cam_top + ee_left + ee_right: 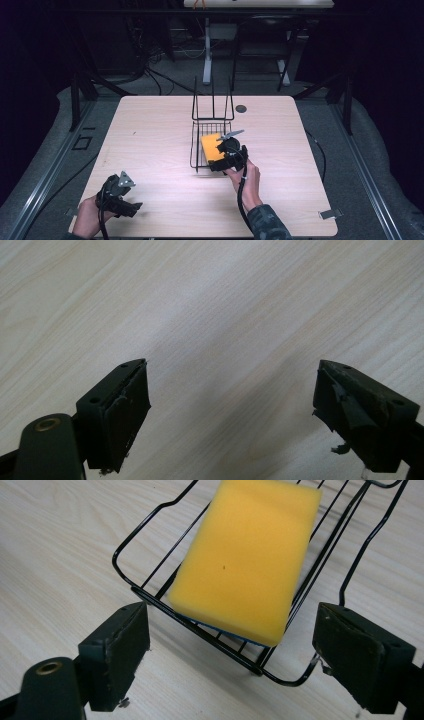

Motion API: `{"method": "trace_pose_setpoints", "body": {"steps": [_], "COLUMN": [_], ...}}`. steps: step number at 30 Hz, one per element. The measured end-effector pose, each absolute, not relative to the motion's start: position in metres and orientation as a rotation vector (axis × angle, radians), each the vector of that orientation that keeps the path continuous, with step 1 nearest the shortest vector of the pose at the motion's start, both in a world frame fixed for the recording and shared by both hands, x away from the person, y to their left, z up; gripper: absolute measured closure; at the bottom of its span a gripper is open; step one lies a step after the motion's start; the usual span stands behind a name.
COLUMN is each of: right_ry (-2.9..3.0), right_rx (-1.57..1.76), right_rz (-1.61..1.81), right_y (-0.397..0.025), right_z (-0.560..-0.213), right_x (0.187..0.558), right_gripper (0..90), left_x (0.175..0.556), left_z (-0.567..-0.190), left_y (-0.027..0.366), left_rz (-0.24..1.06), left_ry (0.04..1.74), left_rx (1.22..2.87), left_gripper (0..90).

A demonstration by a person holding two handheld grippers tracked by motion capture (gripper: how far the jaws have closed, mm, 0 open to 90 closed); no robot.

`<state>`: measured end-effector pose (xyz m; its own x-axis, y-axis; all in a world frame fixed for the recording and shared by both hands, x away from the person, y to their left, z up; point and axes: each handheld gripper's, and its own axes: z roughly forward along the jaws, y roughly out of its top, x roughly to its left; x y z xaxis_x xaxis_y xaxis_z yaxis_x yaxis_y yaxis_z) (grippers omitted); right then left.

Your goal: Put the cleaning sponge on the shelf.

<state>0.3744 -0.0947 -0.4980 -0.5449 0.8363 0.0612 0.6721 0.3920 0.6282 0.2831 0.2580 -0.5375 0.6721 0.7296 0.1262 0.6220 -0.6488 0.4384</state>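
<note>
Right gripper [230, 650] up close, jaws spread wide, empty, hovering at the near rim of the wire basket [150, 597]. Yellow sponge [247, 555] lying flat inside, dead ahead, long axis running away. Left gripper [120, 196] open too, well apart on the worktop [150, 130].

Yellow sponge [247, 555] with perhaps a blue underside, black wire rack [150, 597], pale wood-grain table [55, 545]

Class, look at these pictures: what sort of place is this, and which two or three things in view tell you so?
Probably a lab or recording workspace, not a home. A bare wooden table stands in a dark room, cables trail over the floor behind it, and another desk's frame stands beyond. Each hand holds a cabled tool; the right tool is at a wire rack holding a yellow sponge.
</note>
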Motion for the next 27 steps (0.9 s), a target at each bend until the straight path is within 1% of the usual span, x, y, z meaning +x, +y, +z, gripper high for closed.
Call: {"method": "trace_pose_setpoints", "body": {"steps": [10,15,20,21,27], "right_ry": [2.401,2.388,2.382,2.38,2.375], "right_rx": [1.233,1.195,1.175,1.159,1.144], "right_rz": [0.885,0.901,0.908,0.89,0.841], "right_y": [-0.106,-0.122,-0.134,-0.141,-0.158], "right_z": [-0.48,-0.466,-0.462,-0.46,-0.458], "right_x": [0.354,0.336,0.323,0.316,0.3], "right_gripper": [13.9,13.4,13.0,12.1,10.0], "left_x": [0.283,0.284,0.283,0.283,0.284], "left_z": [-0.538,-0.538,-0.538,-0.538,-0.538], "left_y": [0.258,0.257,0.257,0.257,0.257], "left_rz": [0.417,0.415,0.416,0.415,0.415], "left_ry": [1.063,1.066,1.066,1.065,1.067], "left_rx": [2.531,2.533,2.532,2.531,2.531], "left_gripper": [14.8,14.7,14.7,14.7,14.7]}}
